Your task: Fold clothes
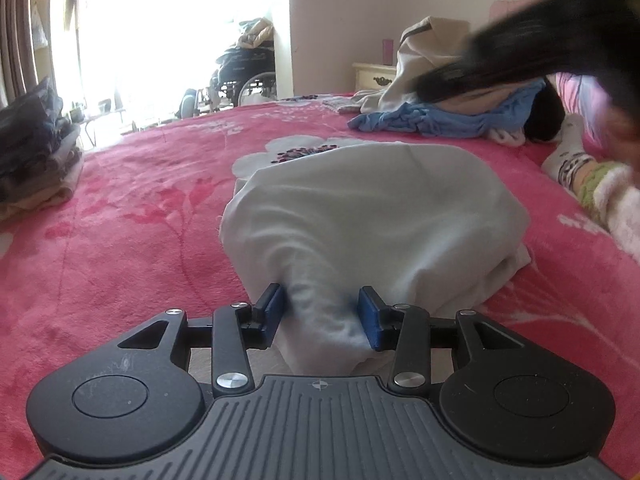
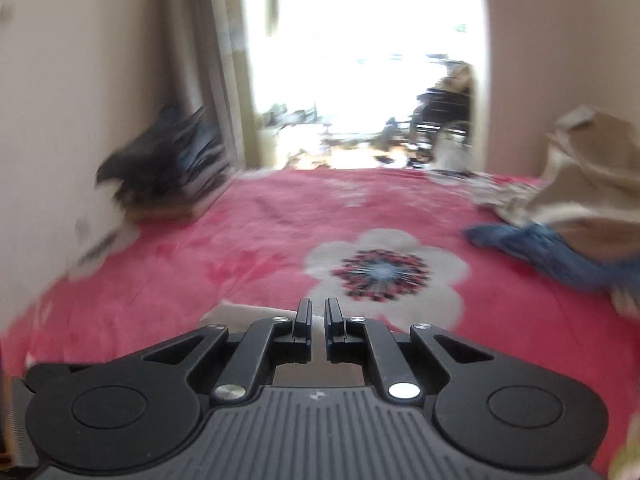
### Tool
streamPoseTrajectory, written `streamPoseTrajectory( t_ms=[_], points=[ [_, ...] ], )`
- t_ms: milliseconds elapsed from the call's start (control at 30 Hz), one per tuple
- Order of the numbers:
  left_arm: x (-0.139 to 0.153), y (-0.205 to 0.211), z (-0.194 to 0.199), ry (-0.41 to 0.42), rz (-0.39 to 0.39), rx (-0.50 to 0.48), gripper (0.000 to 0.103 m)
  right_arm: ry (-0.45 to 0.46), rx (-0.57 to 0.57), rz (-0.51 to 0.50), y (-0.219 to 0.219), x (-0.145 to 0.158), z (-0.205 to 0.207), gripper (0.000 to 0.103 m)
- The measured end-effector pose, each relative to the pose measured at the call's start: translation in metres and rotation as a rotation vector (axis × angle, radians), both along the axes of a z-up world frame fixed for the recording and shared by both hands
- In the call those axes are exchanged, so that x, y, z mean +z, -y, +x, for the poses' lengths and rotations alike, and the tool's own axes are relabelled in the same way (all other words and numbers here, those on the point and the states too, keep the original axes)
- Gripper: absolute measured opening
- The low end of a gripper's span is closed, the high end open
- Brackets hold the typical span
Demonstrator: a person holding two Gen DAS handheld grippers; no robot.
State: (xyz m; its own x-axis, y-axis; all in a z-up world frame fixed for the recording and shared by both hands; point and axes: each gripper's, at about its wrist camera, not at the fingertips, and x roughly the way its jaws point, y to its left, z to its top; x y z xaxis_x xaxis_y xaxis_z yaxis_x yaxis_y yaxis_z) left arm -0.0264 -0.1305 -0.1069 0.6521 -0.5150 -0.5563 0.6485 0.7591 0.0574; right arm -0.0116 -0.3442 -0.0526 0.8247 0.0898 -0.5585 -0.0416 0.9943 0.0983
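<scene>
My left gripper (image 1: 323, 312) pinches a bunched white cloth (image 1: 372, 216) on the pink bed (image 1: 120, 216). My right gripper (image 2: 317, 318) is nearly closed, holding nothing. Folding looks half done (more clothes (image 1: 432, 120) wait).

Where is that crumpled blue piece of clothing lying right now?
The blue garment lies on the pink blanket toward the far right in both views, under the beige garment and beyond the white cloth in the left claw.
</scene>
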Motion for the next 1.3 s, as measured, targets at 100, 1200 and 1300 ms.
streamPoseTrajectory(
  t_ms=[100,1200,1300],
  points=[
    [-0.002,-0.002,0.000,0.004,0.018,0.002,0.042,-0.031,0.056,-0.024,-0.012,-0.014,0.023,0.008],
    [-0.013,-0.018,0.020,-0.156,-0.083,0.060,0.053,0.009,0.139,0.120,-0.014,-0.016,0.054,0.005],
    [-0.013,-0.019,0.022,-0.173,-0.089,0.063,0.053,0.009,0.042,0.097,0.017,-0.015,0.032,0.007]
  ],
)
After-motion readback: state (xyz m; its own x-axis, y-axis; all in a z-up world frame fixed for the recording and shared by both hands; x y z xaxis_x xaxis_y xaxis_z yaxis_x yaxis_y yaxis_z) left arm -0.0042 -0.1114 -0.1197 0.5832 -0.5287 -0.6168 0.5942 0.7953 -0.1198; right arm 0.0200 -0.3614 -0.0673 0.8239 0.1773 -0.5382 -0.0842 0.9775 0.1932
